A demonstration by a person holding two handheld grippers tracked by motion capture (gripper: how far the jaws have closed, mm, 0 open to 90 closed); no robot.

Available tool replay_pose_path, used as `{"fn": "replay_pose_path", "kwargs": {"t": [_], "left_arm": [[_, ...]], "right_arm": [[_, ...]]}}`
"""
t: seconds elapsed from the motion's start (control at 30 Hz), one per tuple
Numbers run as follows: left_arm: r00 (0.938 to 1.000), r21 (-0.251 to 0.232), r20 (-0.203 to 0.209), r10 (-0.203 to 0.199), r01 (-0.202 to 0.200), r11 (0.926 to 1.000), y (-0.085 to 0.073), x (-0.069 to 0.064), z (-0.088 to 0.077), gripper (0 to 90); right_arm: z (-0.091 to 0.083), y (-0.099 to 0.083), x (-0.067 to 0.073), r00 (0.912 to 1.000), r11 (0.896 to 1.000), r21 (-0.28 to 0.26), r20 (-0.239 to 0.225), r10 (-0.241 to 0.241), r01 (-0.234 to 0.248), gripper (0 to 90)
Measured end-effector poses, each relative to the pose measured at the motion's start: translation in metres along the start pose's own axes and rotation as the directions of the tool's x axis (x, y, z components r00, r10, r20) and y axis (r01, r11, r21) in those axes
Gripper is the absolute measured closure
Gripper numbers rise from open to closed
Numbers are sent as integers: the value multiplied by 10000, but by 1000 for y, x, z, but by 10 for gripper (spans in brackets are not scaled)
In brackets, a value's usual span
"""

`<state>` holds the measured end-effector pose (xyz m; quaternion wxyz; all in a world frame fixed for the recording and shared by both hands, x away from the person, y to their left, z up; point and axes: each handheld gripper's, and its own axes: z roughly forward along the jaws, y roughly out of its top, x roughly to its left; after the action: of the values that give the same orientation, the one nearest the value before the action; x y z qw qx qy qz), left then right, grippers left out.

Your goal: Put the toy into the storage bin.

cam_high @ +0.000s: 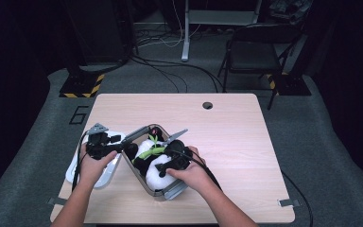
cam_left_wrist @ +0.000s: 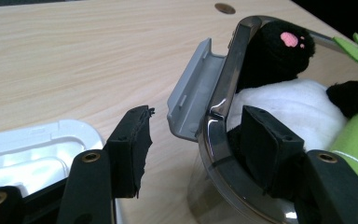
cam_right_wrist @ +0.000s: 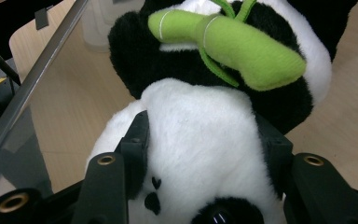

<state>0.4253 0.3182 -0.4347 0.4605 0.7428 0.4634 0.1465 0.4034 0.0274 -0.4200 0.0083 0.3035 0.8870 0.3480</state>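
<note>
A plush panda (cam_high: 155,178) with a green bamboo stalk (cam_high: 151,151) lies in a clear container (cam_high: 141,181) on the wooden table. My right gripper (cam_high: 168,166) reaches into the container. In the right gripper view my right gripper (cam_right_wrist: 203,144) is shut on the panda (cam_right_wrist: 200,121), its pads sunk into the white head below the bamboo (cam_right_wrist: 233,42). My left gripper (cam_left_wrist: 198,140) straddles the container's rim (cam_left_wrist: 221,93) beside a grey latch (cam_left_wrist: 193,93), one jaw outside and one inside by the panda (cam_left_wrist: 289,102). It stands open, and the outer pad (cam_left_wrist: 133,149) is apart from the wall.
The white lid (cam_high: 105,176) lies on the table left of the container, under my left hand, and shows beside the left jaw as the lid (cam_left_wrist: 32,144). A round hole (cam_high: 207,105) sits near the table's far edge. A folding chair (cam_high: 255,52) and cables stand on the floor beyond.
</note>
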Motion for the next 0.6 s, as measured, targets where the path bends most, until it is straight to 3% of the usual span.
{"fn": "replay_pose_path", "kwargs": {"t": [0.1,0.23,0.4,0.6], "left_arm": [[9999,-222,72,-113,115,9997,-2,1,1,430],[10000,-159,51,-32,33,9999,-2,0,1,431],[9998,-138,56,-193,193,9997,-1,1,-1,428],[9992,-467,80,-387,390,9981,3,2,-13,427]], "right_arm": [[1,0,0,9999,9999,41,60,-126,126,493],[1,1,1,9998,9998,53,104,-181,180,480],[0,1,2,9997,9999,-117,235,-71,73,359],[-5,0,8,9966,9991,-133,716,-402,412,309]]}}
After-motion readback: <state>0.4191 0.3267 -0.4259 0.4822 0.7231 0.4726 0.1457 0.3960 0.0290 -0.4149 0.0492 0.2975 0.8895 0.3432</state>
